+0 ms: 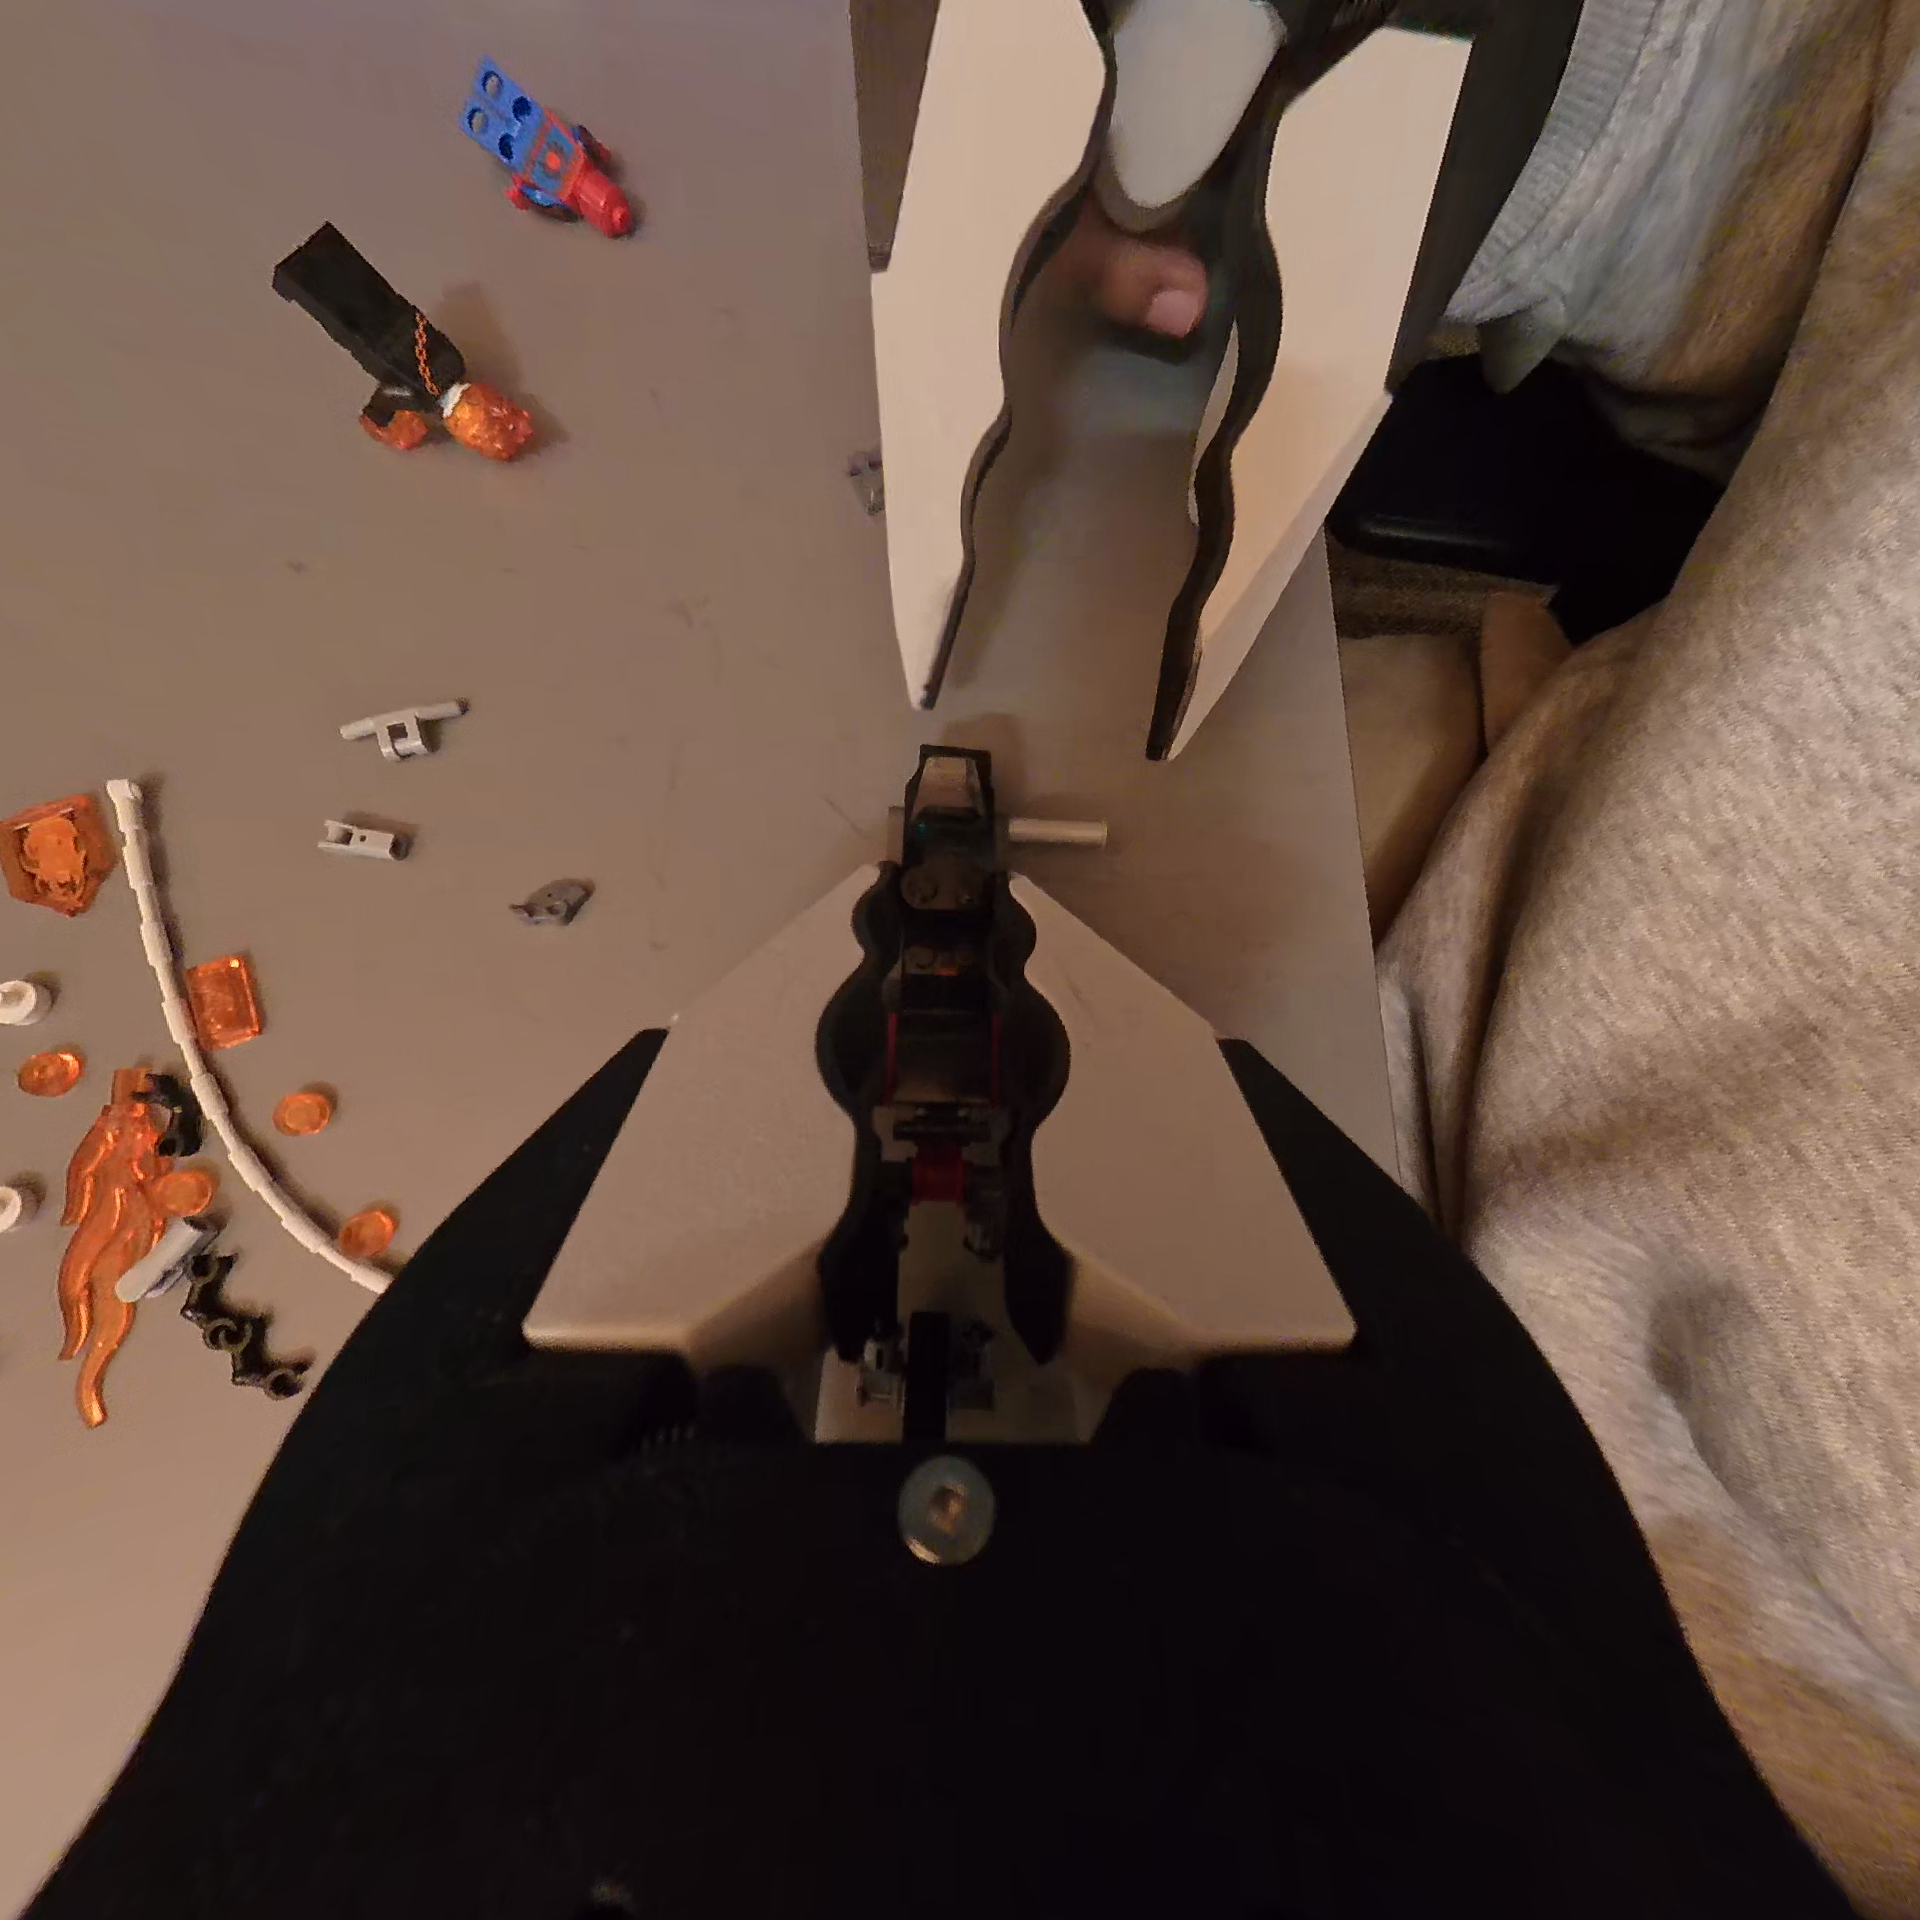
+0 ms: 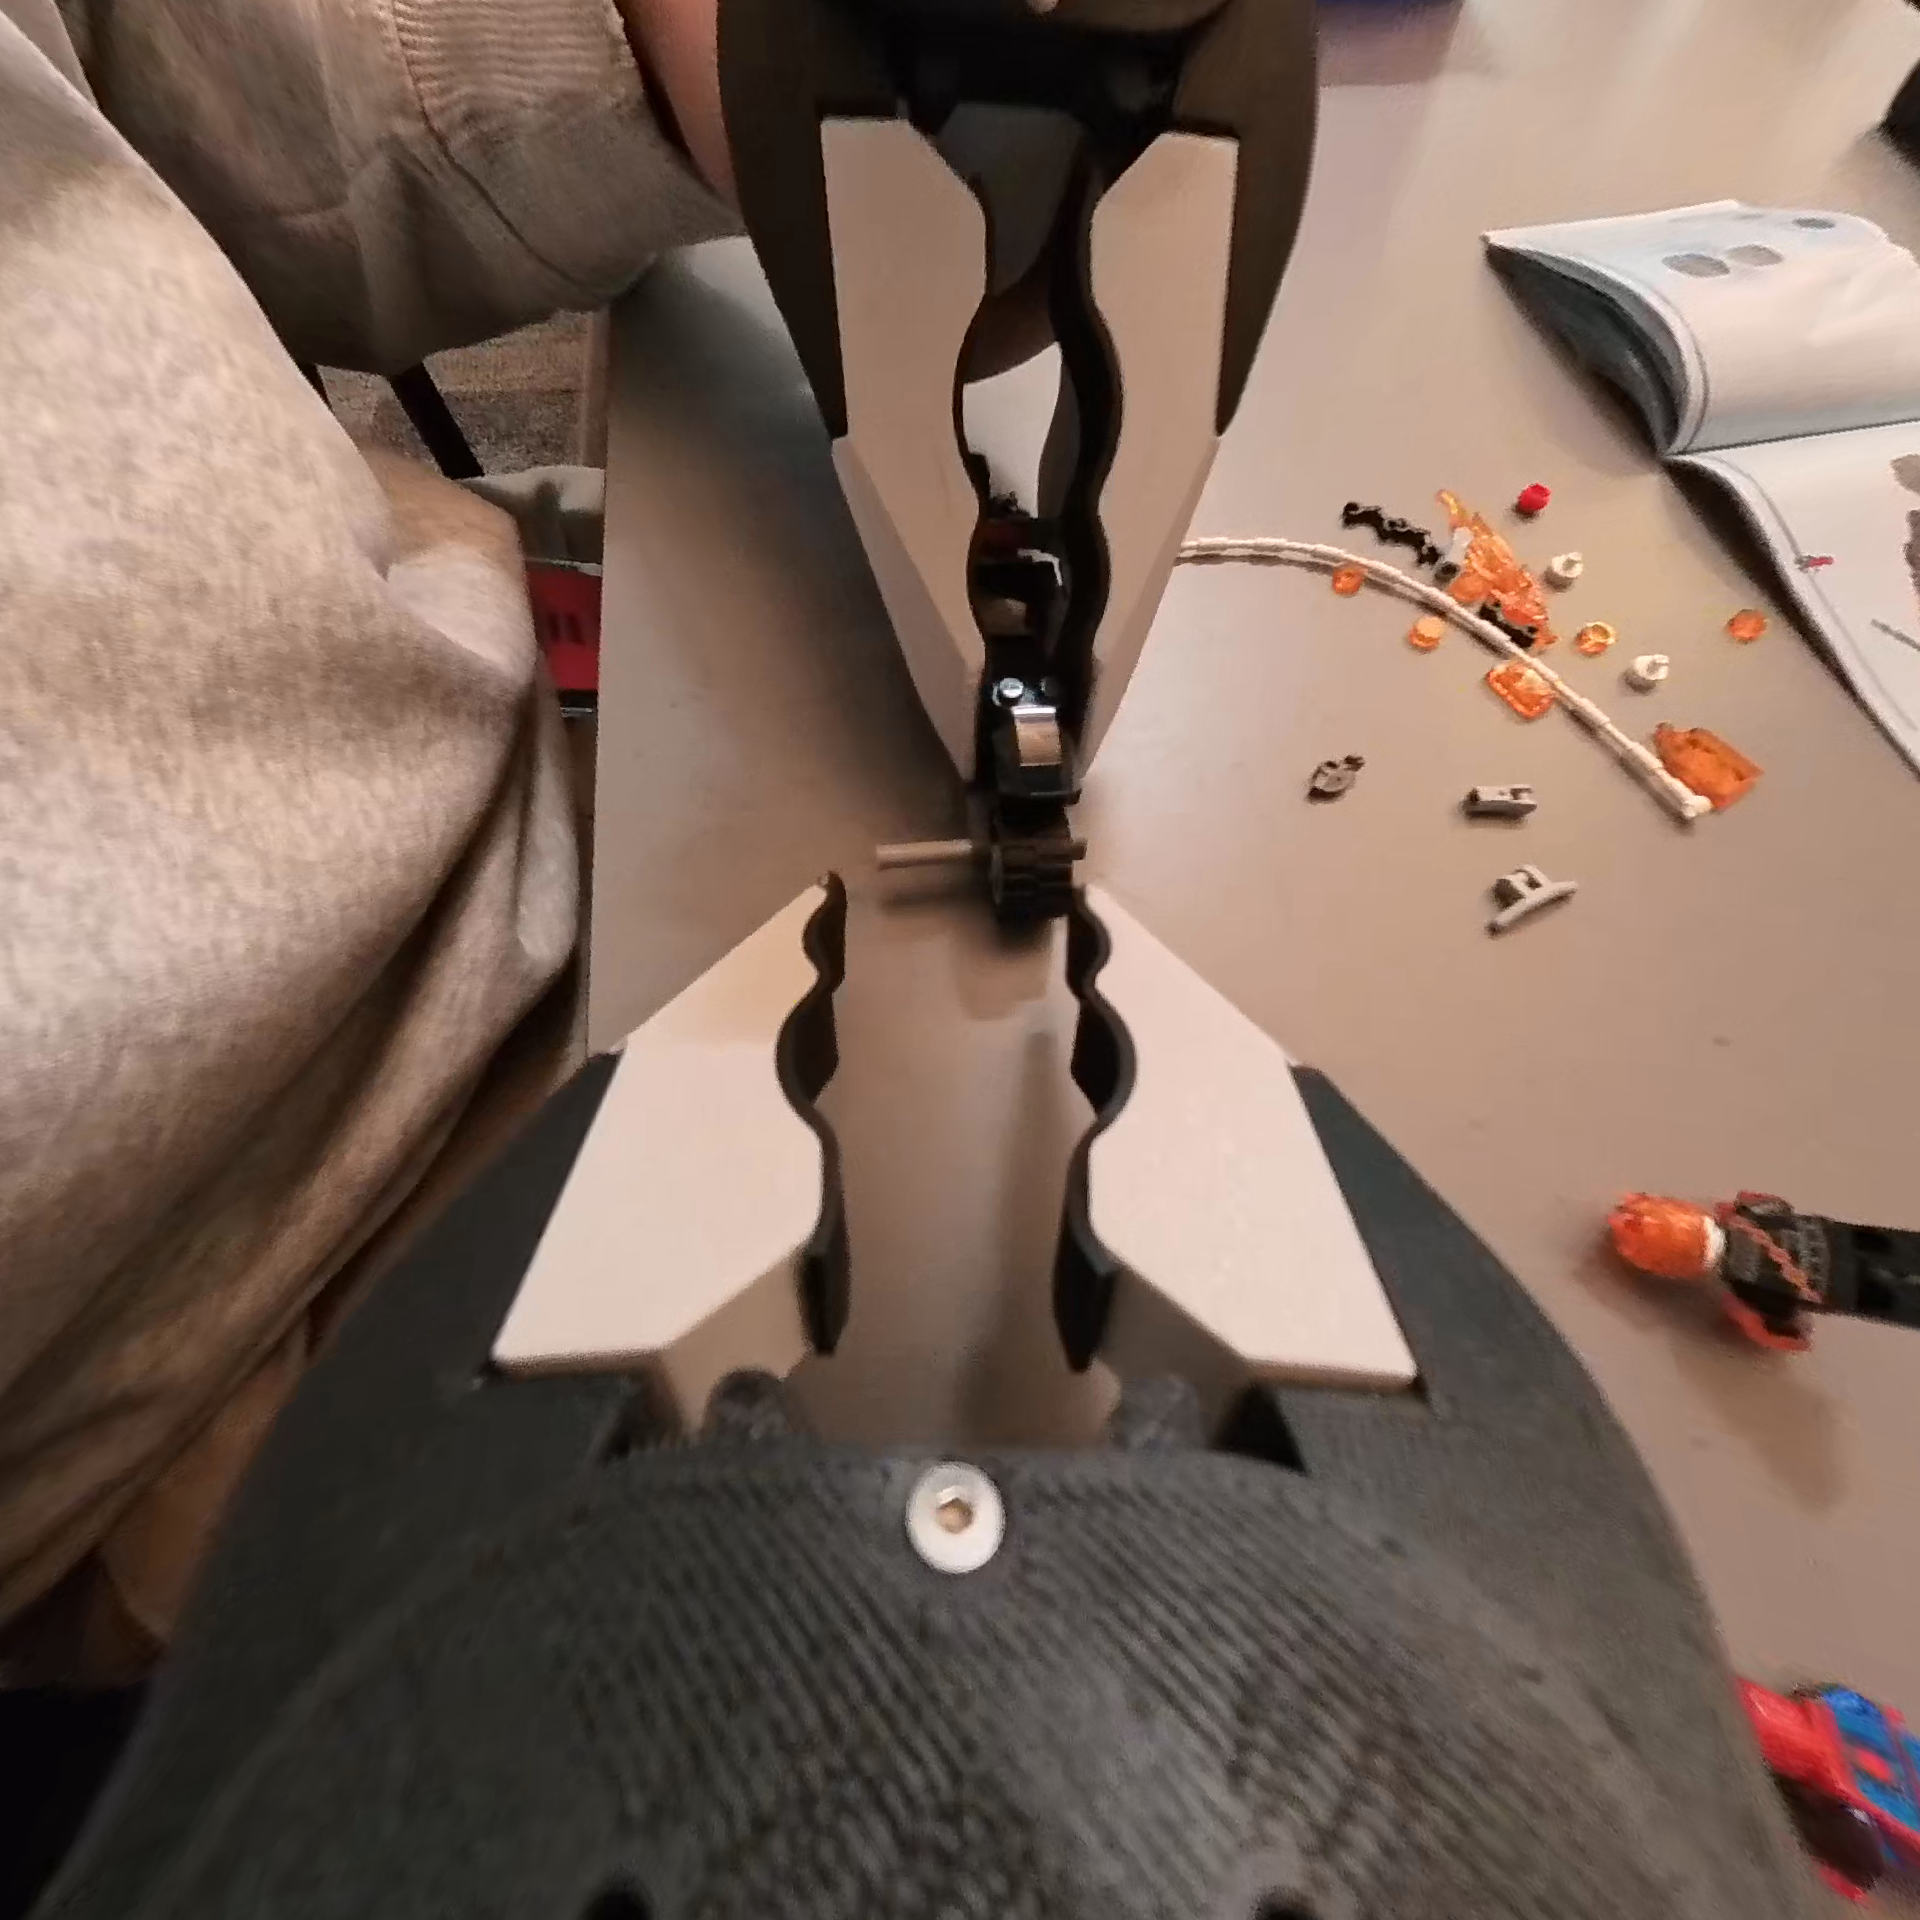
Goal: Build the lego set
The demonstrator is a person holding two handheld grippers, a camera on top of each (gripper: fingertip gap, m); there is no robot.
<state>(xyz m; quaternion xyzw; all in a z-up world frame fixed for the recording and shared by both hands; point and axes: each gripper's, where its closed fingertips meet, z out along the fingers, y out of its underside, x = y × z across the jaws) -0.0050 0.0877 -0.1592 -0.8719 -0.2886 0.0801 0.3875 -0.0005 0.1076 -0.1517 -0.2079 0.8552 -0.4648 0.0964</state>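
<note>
My left gripper is shut on a black lego assembly with red and grey parts, held just above the grey table. A light grey axle sticks out sideways from its front end. My right gripper is open and empty, facing the left one tip to tip. In the right wrist view the assembly ends in a black toothed wheel with the axle just ahead of my right fingertips. The right gripper also shows in the left wrist view, with a thumb behind it.
Loose parts lie on the table: a black minifigure with an orange head, a blue and red minifigure, orange flame pieces, a white curved hose, a black chain, grey pieces. An open booklet lies far right. The table edge and a person's clothing are close.
</note>
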